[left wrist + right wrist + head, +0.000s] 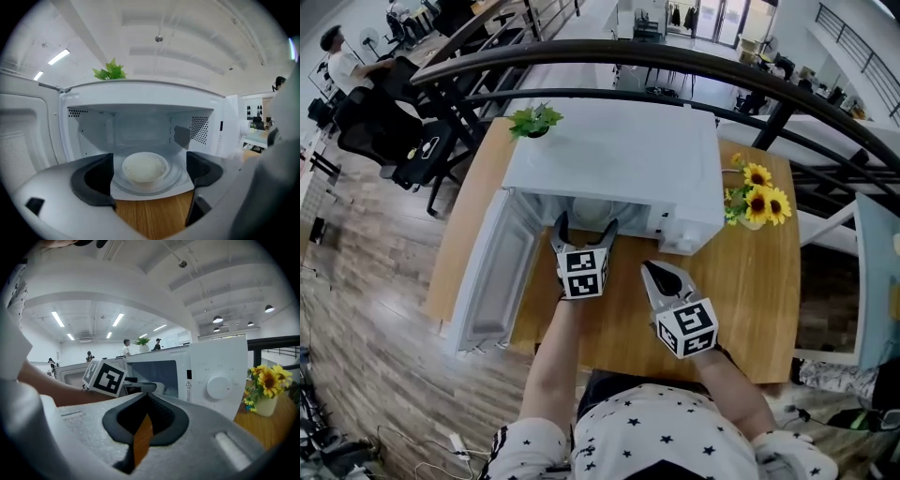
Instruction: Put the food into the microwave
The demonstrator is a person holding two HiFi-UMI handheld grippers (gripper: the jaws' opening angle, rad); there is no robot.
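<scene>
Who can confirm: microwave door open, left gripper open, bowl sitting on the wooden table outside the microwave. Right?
Wrong on one point: the left gripper view shows the bowl on the glass turntable inside the microwave, not on the table. Door open, left gripper open: correct.

Both arms reach forward, left jaws spread, right jaws closed

The left gripper (586,231) is held farther forward on a bare, nearly straight left forearm (555,356), its marker cube (583,272) facing up; in the left gripper view (149,180) its two dark jaws stand wide apart, level with each other. The right gripper (661,275) sits nearer the body and to the right, on a right forearm (727,384) angled inward, its tip pointing forward and slightly left. In the right gripper view (145,416) its jaws are pressed together to a thin slit, and the left forearm crosses that view's left side.
</scene>
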